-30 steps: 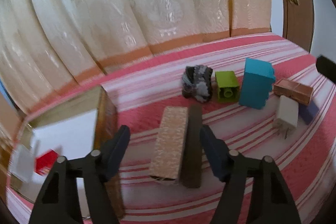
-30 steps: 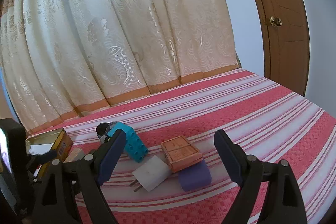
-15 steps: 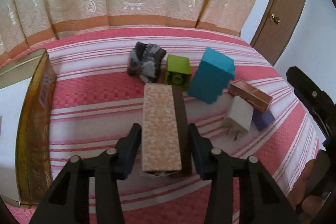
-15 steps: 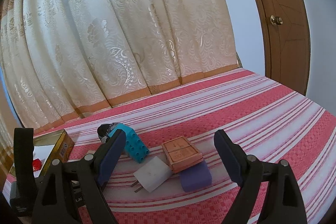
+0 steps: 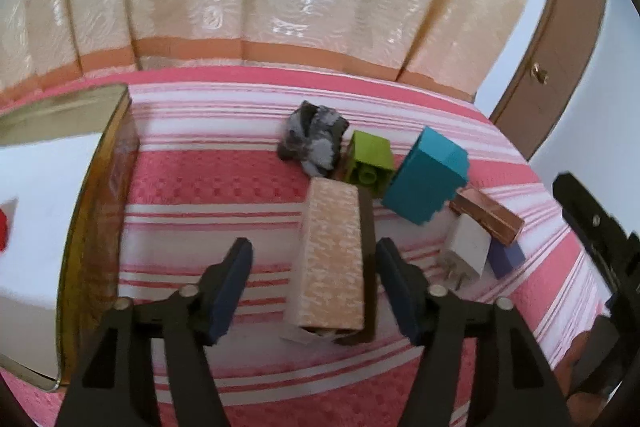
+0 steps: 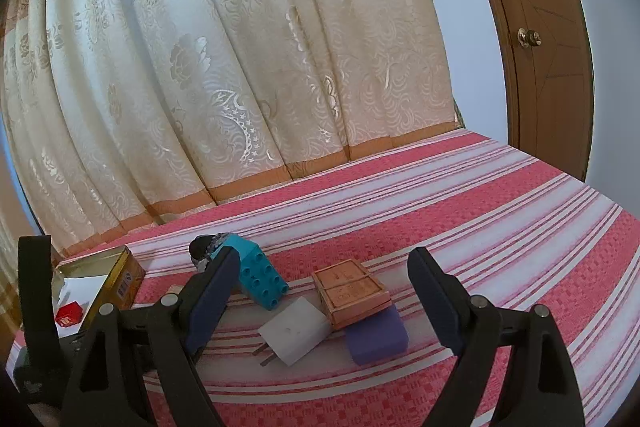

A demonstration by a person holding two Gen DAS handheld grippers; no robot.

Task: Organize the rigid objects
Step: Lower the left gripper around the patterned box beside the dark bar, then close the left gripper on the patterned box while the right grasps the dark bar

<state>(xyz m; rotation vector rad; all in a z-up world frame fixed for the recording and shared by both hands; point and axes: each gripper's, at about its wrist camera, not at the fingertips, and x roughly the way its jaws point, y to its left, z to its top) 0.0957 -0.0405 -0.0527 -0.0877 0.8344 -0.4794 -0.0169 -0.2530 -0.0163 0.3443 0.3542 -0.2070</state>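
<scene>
- Left wrist view: the left gripper (image 5: 313, 291) points down at the bed (image 5: 208, 183), and the long patterned box (image 5: 334, 255) lies flat on the striped cover between its fingers, nearer the right-hand finger.
- The box's long axis runs straight away from the camera, in line with the fingers; its near end sits between the pads, its far end points at the green brick (image 5: 370, 159) and the grey stone (image 5: 314, 137).
- The jaws have just been opening after a squeeze; a gap shows on the left side of the box, so the gripper is released and not gripping.
- The open tin (image 5: 100, 195) lies to the left of the box, well apart, and is, I judge, where the box belongs.
- The teal brick (image 5: 426, 173) leans just right of the box's far end.
- Right wrist view: the right gripper (image 6: 320, 301) hangs with its jaws wide and nothing between them, looking at the white plug (image 6: 294, 329), the brown carton (image 6: 350, 291) and the purple block (image 6: 376, 337).
- The patterned box is almost wholly hidden behind this gripper's left finger.
- The left gripper is the nearer one to the box; a sideways carry to the tin looks like the coming move.
</scene>
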